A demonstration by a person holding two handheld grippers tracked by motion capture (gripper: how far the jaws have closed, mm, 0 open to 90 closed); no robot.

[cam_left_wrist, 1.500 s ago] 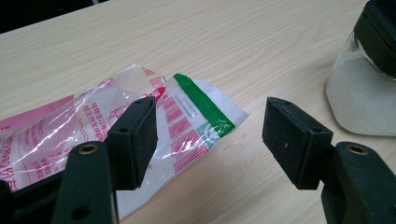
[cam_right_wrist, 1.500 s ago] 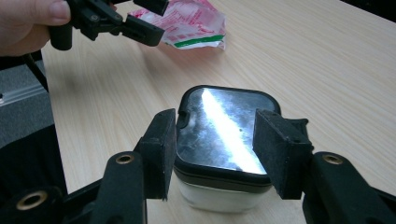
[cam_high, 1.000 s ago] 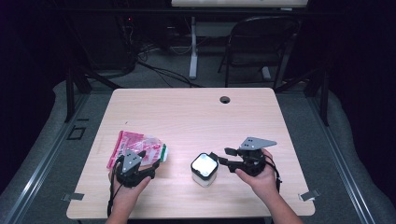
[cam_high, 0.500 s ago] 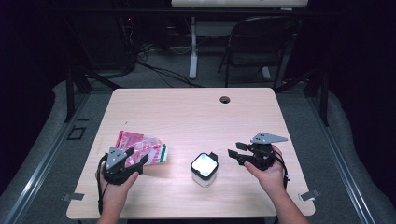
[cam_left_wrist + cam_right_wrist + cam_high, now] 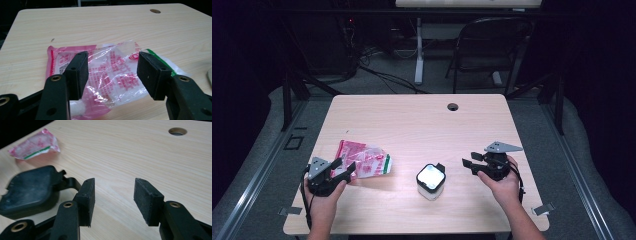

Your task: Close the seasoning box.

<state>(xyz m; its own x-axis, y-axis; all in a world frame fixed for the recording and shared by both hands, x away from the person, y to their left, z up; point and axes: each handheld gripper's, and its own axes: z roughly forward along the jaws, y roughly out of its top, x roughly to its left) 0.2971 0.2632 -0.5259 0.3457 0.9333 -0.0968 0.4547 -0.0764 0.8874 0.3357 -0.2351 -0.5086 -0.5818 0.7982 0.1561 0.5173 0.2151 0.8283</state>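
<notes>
At lower left the left gripper (image 5: 343, 167) (jaws apart) faces the pink packet (image 5: 363, 160); the right gripper (image 5: 469, 163), lower right, also gapes beside the white container (image 5: 430, 180).

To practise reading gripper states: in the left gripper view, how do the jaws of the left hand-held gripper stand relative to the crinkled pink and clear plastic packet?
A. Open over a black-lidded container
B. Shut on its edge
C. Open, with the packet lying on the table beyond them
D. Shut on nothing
C: the left hand-held gripper has its jaws apart, and the crinkled pink and clear plastic packet lies flat on the light wooden table beyond them.
</notes>
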